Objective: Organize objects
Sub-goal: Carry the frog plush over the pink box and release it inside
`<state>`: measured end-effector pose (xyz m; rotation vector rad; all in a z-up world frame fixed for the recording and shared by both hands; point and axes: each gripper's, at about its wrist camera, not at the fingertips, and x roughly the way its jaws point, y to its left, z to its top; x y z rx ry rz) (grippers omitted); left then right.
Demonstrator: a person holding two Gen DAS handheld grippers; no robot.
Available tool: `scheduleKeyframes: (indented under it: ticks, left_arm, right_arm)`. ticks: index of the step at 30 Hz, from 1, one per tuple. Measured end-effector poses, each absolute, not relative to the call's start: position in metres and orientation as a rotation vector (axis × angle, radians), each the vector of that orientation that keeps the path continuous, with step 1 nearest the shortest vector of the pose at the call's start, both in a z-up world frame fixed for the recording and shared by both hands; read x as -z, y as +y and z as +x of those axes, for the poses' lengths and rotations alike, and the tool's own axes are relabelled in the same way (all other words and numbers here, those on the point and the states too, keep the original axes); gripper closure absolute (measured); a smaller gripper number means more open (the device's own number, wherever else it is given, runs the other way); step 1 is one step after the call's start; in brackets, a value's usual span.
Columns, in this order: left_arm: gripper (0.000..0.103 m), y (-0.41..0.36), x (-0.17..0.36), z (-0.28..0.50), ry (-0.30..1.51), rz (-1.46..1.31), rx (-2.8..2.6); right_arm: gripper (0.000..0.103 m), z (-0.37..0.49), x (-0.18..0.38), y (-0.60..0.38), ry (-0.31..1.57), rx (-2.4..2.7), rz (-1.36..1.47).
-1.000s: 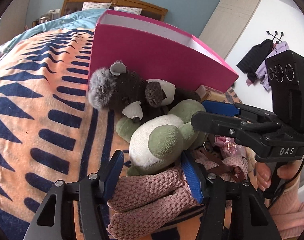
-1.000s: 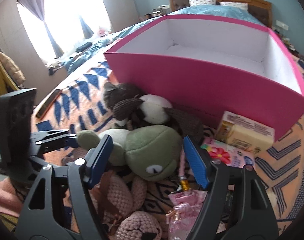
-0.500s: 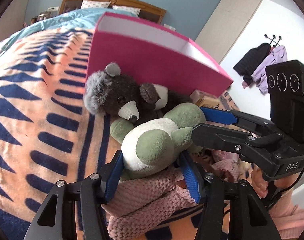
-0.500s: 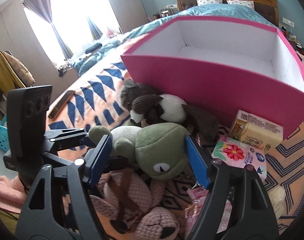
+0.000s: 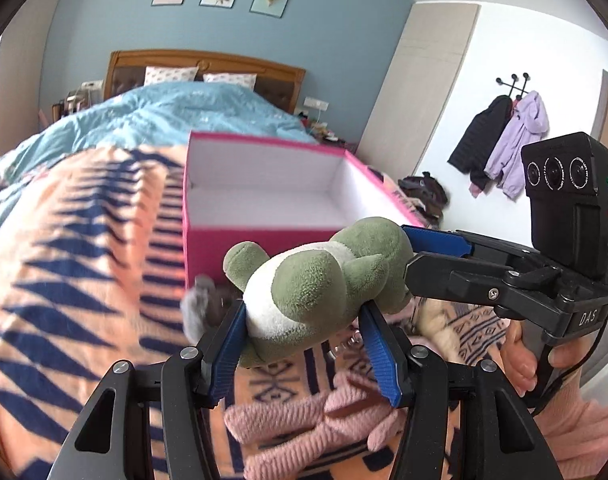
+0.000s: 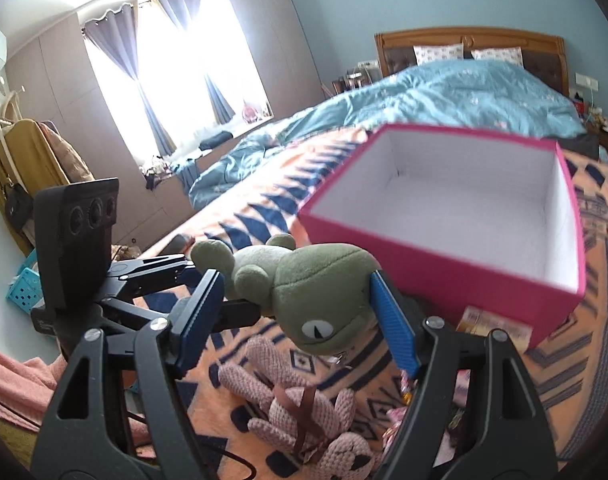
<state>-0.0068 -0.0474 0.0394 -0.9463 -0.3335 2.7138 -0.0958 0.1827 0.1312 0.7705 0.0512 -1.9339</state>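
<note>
A green plush frog point(image 5: 316, 280) hangs in the air above the bed, in front of the empty pink box point(image 5: 264, 236). My left gripper point(image 5: 304, 340) is shut on the frog's white belly. In the right wrist view my right gripper point(image 6: 296, 312) has the frog's head point(image 6: 324, 292) between its blue pads; the right pad point(image 6: 392, 320) touches it and the left pad stands apart. The pink box point(image 6: 436, 264) lies just beyond, open side up.
A pink knitted toy point(image 5: 316, 428) point(image 6: 304, 412) lies on the orange and navy blanket point(image 5: 64, 280) below the frog. A grey-brown plush point(image 5: 200, 308) lies by the box front. A yellow packet point(image 6: 492, 324) lies by the box corner.
The frog has been lifted off the pile and now hangs higher, level with the box rim. Both grippers rose with it, and the box inside has come into view.
</note>
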Motion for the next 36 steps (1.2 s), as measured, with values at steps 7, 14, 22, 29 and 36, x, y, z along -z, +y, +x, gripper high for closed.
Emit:
scheduleKeyframes:
  ticks: [7, 14, 22, 29, 36]
  left_arm:
    - [0.046, -0.045, -0.085, -0.038, -0.199, -0.822, -2.781]
    - [0.045, -0.050, -0.106, -0.082, -0.148, -0.767, -2.799]
    - [0.045, -0.056, -0.073, -0.128, -0.146, -0.898, -2.776]
    - [0.044, -0.054, -0.029, -0.151, -0.113, -1.066, -2.728]
    - [0.043, -0.052, -0.020, -0.150, -0.040, -1.108, -2.790]
  right_arm:
    - [0.026, -0.122, -0.171, 0.177, 0.025, 1.997, 0.656]
    - [0.026, -0.154, -0.196, 0.171, 0.008, 2.053, 0.598]
    - [0.026, -0.203, -0.163, 0.155, -0.001, 2.062, 0.743]
    - [0.027, -0.231, -0.111, 0.153, -0.055, 2.011, 0.919]
    - [0.027, -0.239, -0.088, 0.151, -0.072, 1.977, 1.004]
